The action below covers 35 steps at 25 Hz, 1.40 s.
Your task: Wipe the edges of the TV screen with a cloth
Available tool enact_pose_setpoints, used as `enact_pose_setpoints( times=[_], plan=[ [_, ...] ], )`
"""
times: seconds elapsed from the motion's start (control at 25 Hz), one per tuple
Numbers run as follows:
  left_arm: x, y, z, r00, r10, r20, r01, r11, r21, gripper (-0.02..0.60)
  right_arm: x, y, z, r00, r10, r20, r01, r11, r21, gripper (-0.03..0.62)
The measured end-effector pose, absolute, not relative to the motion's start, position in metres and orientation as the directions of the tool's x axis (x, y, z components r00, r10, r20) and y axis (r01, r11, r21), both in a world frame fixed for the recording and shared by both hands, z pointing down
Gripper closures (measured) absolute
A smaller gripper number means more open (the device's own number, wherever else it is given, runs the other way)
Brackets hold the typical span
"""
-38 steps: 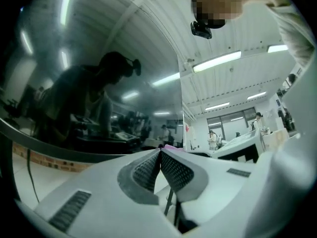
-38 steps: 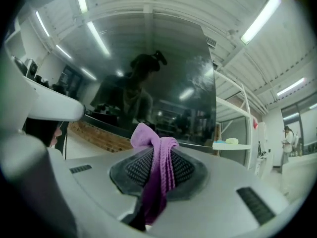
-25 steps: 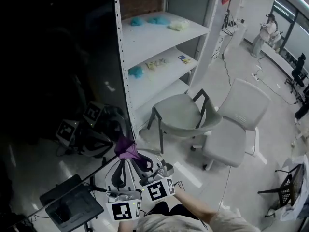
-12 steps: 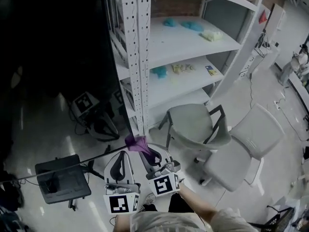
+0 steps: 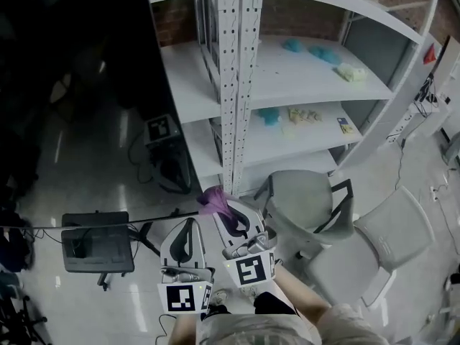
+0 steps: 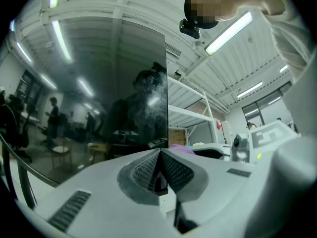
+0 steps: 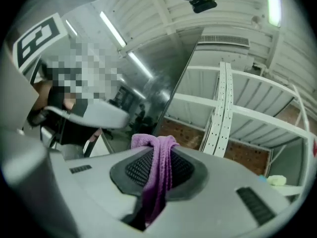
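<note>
The right gripper [image 7: 157, 153] has its fingers clamped on a purple cloth [image 7: 159, 180]. The cloth runs down the seam between the fingers and bunches in a fold above their tips. In the head view that bunched end sits at the lower right corner of the dark TV screen [image 5: 72, 85], where the side edge meets the bottom edge. Whether it actually touches the edge cannot be told. The left gripper [image 6: 159, 155] is just beside the right one, on its left. Its fingers are pressed together with nothing between them, and they point at the glossy screen. Past the corner stands a white metal shelf [image 5: 287, 85], with a grey chair [image 5: 305, 200] on the floor in front of it.
</note>
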<state>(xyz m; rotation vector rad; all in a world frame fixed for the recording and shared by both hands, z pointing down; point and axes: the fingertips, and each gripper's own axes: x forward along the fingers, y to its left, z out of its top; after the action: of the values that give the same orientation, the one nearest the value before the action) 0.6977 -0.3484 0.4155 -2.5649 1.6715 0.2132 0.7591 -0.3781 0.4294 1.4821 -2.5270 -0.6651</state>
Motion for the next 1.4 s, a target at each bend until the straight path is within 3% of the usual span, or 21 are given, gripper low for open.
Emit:
enact_pose_setpoints(
  times=[0.36,0.6,0.84,1.16,1.4],
  plan=[
    [0.682,-0.339,0.351,0.282,-0.931,-0.234,-0.958,-0.286,-0.015,0.566,0.76,-0.367,0.296,-0.551,-0.756,-0.355,-0.816,0.398,0.419,0.531],
    [0.683,-0.327,0.274,0.277,-0.919,-0.28,-0.96,-0.276,-0.043,0.566,0.76,-0.347,0.208,-0.557,-0.666,-0.496,-0.821,0.35,0.451,0.531],
    [0.69,-0.313,0.174,0.286,-0.856,-0.43,-0.957,-0.231,-0.177,0.566,0.756,-0.344,0.138,-0.579,-0.617,-0.534,-0.798,0.294,0.526,0.531],
    [0.681,-0.301,0.074,0.283,-0.789,-0.545,-0.956,-0.275,-0.098,0.566,0.753,-0.325,0.03,-0.662,-0.525,-0.534,-0.712,0.22,0.667,0.531],
    [0.679,-0.296,-0.001,0.281,-0.745,-0.604,-0.959,-0.196,-0.205,0.566,0.748,-0.318,-0.035,-0.667,-0.508,-0.546,-0.674,0.097,0.732,0.531]
  ],
)
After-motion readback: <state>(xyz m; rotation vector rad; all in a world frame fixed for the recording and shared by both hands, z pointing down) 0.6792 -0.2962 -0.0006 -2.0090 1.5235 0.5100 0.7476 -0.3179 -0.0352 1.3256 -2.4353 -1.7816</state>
